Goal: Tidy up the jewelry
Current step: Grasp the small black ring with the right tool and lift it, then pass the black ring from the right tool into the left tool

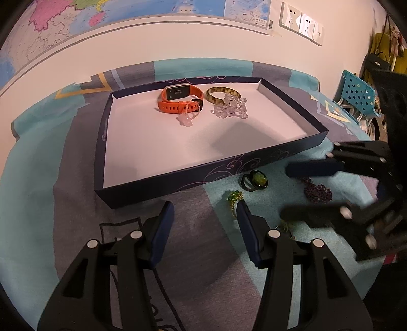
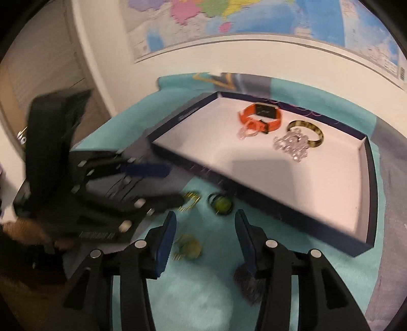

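Observation:
A shallow dark blue tray [image 1: 178,175] with a white floor lies on the patterned cloth. In it are an orange watch [image 1: 182,98], a pink bead bracelet [image 1: 187,114], a tortoiseshell bangle [image 1: 221,95] and a clear crystal bracelet [image 1: 231,108]. On the cloth in front of the tray lie a green stone ring [image 1: 255,180], a green and gold piece [image 1: 235,198] and a purple bead bracelet [image 1: 318,191]. My left gripper [image 1: 203,211] is open and empty above the cloth. My right gripper [image 2: 204,224] is open and empty above a green piece [image 2: 189,248], with the purple bracelet [image 2: 248,282] under its right finger.
The tray [image 2: 279,211] also shows in the right wrist view, with the green ring [image 2: 220,203] near its front wall. A wall with a map [image 1: 127,15] stands behind. A blue perforated chair [image 1: 356,89] is at the right. A black cable [image 1: 162,287] crosses the cloth.

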Tool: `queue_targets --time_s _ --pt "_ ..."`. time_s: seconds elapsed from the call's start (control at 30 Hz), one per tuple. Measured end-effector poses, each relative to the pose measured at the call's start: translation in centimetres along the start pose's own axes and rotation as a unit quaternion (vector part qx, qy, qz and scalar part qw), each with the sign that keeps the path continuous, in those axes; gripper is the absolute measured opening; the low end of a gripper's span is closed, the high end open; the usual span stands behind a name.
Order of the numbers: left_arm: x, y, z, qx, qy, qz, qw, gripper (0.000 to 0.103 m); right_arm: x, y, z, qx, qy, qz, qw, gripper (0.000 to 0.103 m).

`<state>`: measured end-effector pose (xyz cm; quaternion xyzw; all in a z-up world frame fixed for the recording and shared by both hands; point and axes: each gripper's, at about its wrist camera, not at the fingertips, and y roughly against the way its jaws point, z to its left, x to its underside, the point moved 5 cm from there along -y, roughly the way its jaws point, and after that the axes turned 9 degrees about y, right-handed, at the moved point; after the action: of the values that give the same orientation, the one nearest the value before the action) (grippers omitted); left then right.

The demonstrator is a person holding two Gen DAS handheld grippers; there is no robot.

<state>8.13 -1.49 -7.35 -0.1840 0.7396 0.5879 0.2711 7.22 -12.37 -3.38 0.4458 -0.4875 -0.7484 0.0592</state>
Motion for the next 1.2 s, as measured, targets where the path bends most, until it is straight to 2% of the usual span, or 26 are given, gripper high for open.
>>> queue_targets --time_s 0.23,0.3,0.37,0.53,0.7,0.83,0.97,1.07,1.2 --pt "0.1 0.1 0.3 0.005 0.006 -0.002 1.0 0.05 0.0 -2.0 -1.3 0.015 -0.025 0.014 0.999 0.034" --pt "0.1 0.1 0.4 0.005 0.006 -0.002 1.0 0.05 -0.1 -2.1 -1.4 0.02 -0.023 0.015 0.999 0.025" --pt "0.1 0.2 0.4 0.006 0.007 -0.002 1.0 0.05 -0.1 -2.3 -1.6 0.02 -0.025 0.015 0.999 0.02" --pt "0.1 0.3 0.5 0.006 0.012 -0.004 0.9999 0.051 -0.1 -1.5 -1.0 0.012 -0.019 0.003 1.0 0.02" --pt "0.2 0.6 1.0 0.003 0.018 -0.007 0.9998 0.051 -0.1 0.0 1.6 -0.015 0.019 -0.006 1.0 0.02" --pt "0.3 1.2 1.7 -0.002 0.026 -0.011 0.9996 0.051 0.5 -0.4 4.3 -0.04 0.057 0.009 0.998 0.02" --pt "0.6 2.0 2.3 -0.005 0.027 -0.014 0.9995 0.051 1.1 -1.4 5.2 -0.049 0.064 0.026 0.996 0.02" --pt "0.9 2.8 2.0 0.009 0.018 -0.018 0.9996 0.051 1.4 -1.1 5.1 -0.051 0.052 0.022 0.997 0.039" --pt "1.7 3.6 0.5 0.04 -0.01 -0.018 0.999 0.048 1.5 0.8 3.9 -0.042 0.034 0.001 0.999 0.039"
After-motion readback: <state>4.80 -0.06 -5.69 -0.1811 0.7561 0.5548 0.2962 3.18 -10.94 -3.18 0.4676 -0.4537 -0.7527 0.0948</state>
